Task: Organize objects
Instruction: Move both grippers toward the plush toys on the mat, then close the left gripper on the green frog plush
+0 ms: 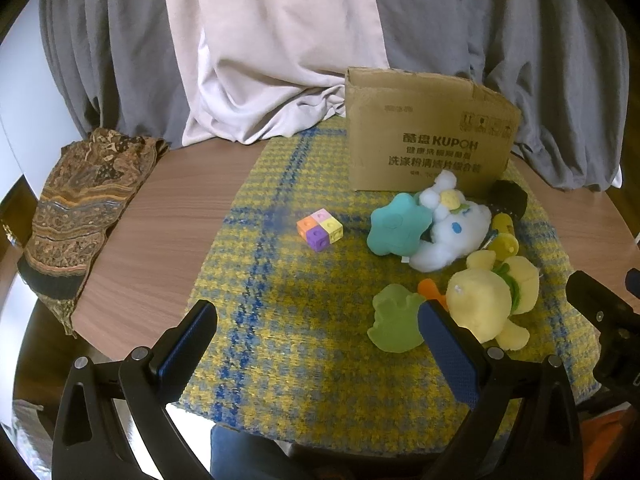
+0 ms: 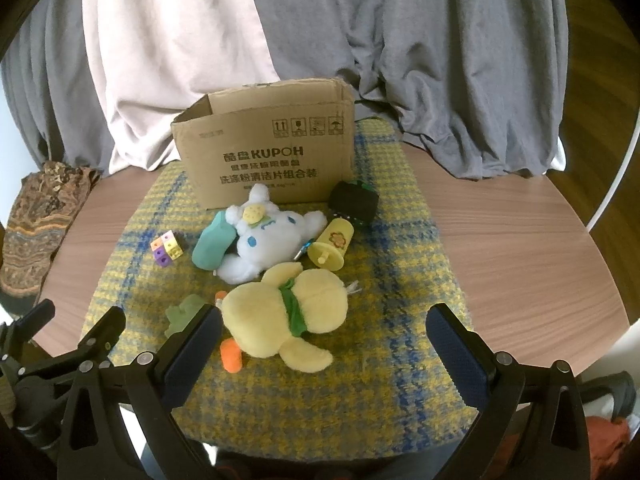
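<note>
An open cardboard box [image 1: 428, 136] [image 2: 268, 152] stands at the back of a yellow-blue woven mat [image 1: 304, 320] [image 2: 360, 360]. In front of it lie a white plush [image 1: 452, 228] [image 2: 272, 236], a teal star plush [image 1: 396, 224] [image 2: 212, 244], a yellow duck plush [image 1: 492, 300] [image 2: 288, 312], a green frog toy [image 1: 394, 324] [image 2: 184, 312], a coloured cube block [image 1: 320, 230] [image 2: 166, 248], a yellow cup toy [image 1: 504, 240] [image 2: 332, 244] and a black object [image 1: 510, 198] [image 2: 354, 202]. My left gripper [image 1: 316, 344] is open and empty above the mat's front. My right gripper [image 2: 324, 344] is open, just in front of the duck.
A round wooden table [image 1: 152, 232] [image 2: 520, 240] holds the mat. A folded patterned cloth [image 1: 80, 216] [image 2: 36, 216] lies at its left edge. Grey and pink draped fabric [image 1: 280, 40] [image 2: 360, 40] hangs behind. The right gripper's body shows at the left view's right edge [image 1: 608, 320].
</note>
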